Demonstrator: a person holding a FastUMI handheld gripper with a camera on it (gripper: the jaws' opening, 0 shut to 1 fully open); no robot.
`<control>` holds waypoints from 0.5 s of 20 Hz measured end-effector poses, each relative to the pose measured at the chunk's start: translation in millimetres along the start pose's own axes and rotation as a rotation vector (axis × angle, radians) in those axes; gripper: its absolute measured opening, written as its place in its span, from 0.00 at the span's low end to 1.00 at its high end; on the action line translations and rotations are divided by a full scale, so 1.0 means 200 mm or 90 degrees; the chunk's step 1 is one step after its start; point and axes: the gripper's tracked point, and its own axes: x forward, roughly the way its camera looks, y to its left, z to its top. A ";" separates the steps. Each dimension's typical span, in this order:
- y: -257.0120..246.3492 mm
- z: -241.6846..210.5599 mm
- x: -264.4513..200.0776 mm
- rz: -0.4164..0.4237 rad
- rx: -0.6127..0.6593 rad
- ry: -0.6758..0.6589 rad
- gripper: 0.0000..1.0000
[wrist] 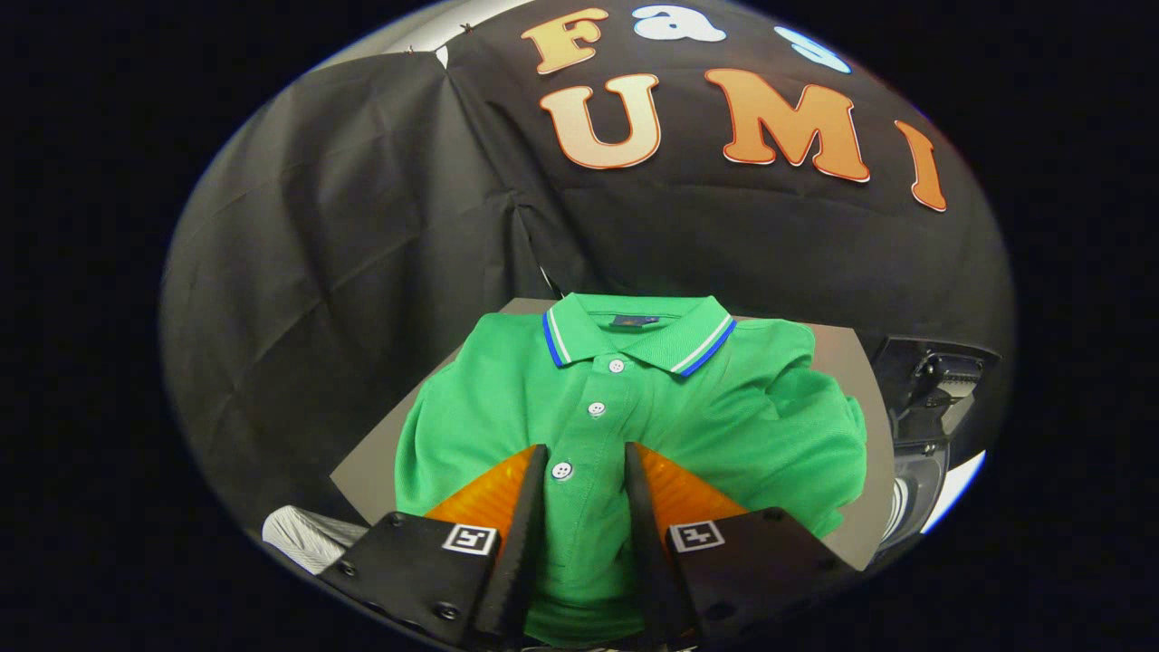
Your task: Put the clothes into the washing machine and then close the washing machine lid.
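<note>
Green polo shirt (pixel 634 407) lies flat, front up, on a grey board (pixel 842 362) that serves as the work surface. It covers most of the board; bare grey shows at the far right corner and along the near left edge. Collar points away from the gripper, green with blue and white edge stripes. Small dark tag inside the neck, too small to read. Three white buttons run down the placket; the lowest one sits between the two fingers, just ahead of their tips. Right sleeve is bunched and creased, left sleeve smoother, folded under at the edge.

Gripper (pixel 584 462) hovers over the lower chest of the shirt, fingers spread apart with shirt fabric showing in the gap between them. Released, nothing grasped. Cannot tell whether the tips touch the fabric. Each finger base carries a small square black-and-white marker, a coded pattern and not readable text.

Right of the board, a dark machine-like object (pixel 924 398) with a rounded pale-rimmed part below it; cannot tell what it is, or what is in it. Near left, beside the finger base, a white ribbed thing (pixel 303 536), partly cut off, unclear. Black cloth wall (pixel 362 226) hangs behind the board, wrinkled, seam down the middle.
</note>
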 end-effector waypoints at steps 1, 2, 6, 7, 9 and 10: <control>0.02 0.00 -0.01 0.015 0.001 -0.005 0.51; 0.01 -0.01 -0.01 0.017 0.011 0.000 0.46; 0.01 0.00 -0.03 0.015 0.010 -0.003 0.31; 0.00 0.00 -0.03 0.011 0.008 -0.009 0.30; 0.00 0.01 -0.05 0.008 0.000 -0.006 0.22; 0.00 0.01 -0.06 0.005 0.003 -0.004 0.22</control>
